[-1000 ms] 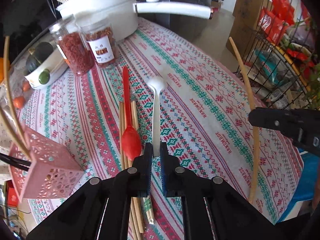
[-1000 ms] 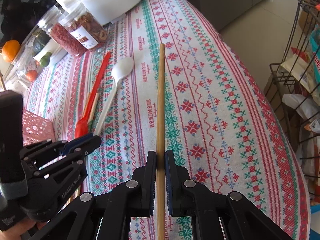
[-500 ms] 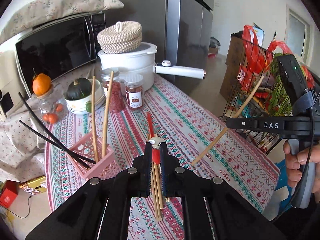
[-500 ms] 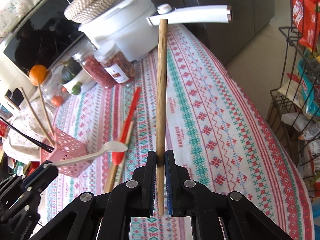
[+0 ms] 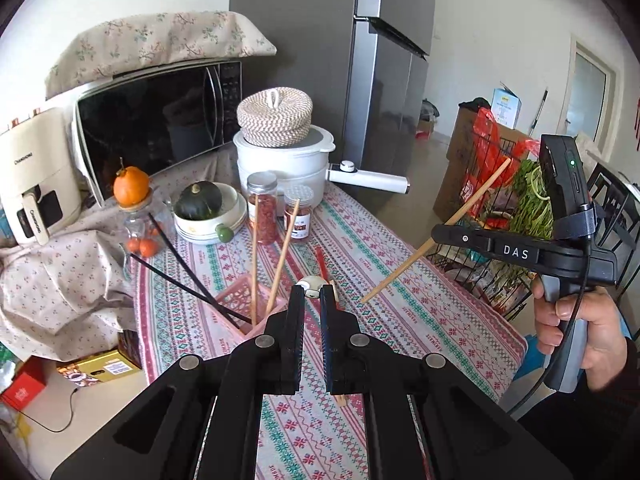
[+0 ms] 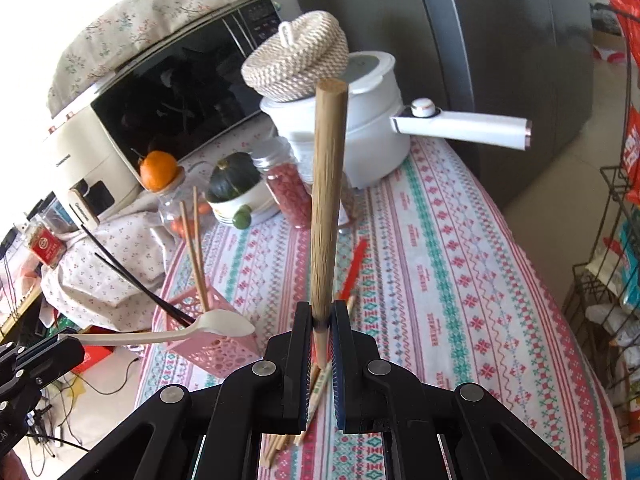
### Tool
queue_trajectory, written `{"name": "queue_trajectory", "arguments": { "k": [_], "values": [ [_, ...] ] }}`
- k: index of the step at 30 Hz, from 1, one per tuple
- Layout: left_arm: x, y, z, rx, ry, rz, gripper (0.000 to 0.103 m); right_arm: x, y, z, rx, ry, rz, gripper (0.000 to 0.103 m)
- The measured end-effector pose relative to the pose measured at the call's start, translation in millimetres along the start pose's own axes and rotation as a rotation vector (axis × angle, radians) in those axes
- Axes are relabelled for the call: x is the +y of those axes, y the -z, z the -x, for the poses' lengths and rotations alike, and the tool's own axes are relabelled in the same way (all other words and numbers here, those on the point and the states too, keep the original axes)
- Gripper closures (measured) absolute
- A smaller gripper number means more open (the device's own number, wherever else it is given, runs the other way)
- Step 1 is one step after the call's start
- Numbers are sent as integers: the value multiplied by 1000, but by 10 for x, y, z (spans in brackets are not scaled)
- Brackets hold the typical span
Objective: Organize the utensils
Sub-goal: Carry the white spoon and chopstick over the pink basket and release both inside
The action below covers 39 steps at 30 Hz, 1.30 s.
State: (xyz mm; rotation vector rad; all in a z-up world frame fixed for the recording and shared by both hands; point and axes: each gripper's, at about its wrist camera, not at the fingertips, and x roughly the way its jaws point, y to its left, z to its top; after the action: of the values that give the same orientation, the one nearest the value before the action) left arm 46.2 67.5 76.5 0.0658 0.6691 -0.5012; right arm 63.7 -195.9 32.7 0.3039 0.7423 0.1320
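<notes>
Both grippers had risen off the cloth since a second earlier: the left gripper clamped a smooth white spoon, the right gripper a round wooden chopstick. Next, probably, came dropping them into the perforated pink basket beyond, above the red spoon left on the woven tablecloth.

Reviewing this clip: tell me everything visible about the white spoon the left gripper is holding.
The white plastic spoon is plain, off-white and one-piece, with a slim handle and an oval bowl. The left gripper is shut on its handle end, holding it roughly level in the air, clear of the tablecloth. Its bowl faces up, in front of the pink perforated utensil basket. In the left wrist view only the bowl tip shows. Nothing else touches it.
</notes>
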Motion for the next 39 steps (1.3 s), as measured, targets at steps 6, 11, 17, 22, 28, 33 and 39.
{"name": "queue_trajectory", "arguments": {
  "k": [6, 11, 17, 22, 28, 33, 39],
  "values": [
    [271, -24, -20, 36, -78, 25, 96, 310, -48, 110, -31, -57, 64, 96],
    [410, -23, -346, 130, -116, 43, 96, 493, -46, 105, -43, -94, 80, 96],
    [484, -100, -729, 239, -131, 34, 96, 614, -56, -5, -29, -119, 78, 96],
    [579, -174, -1054, 281, -109, 69, 95, 665, -103, -65, -36, -133, 65, 96],
    [702, -146, -1154, 239, -86, 179, 79, 759, -138, -110, -49, -160, 63, 96],
    [735, -13, -928, 182, -84, 225, 39, 853, -127, -186, -49, -171, 72, 96],
    [899, 332, -788, 176, -73, 303, 20, 987, -124, -323, -49, -175, 92, 96]
  ]
}}
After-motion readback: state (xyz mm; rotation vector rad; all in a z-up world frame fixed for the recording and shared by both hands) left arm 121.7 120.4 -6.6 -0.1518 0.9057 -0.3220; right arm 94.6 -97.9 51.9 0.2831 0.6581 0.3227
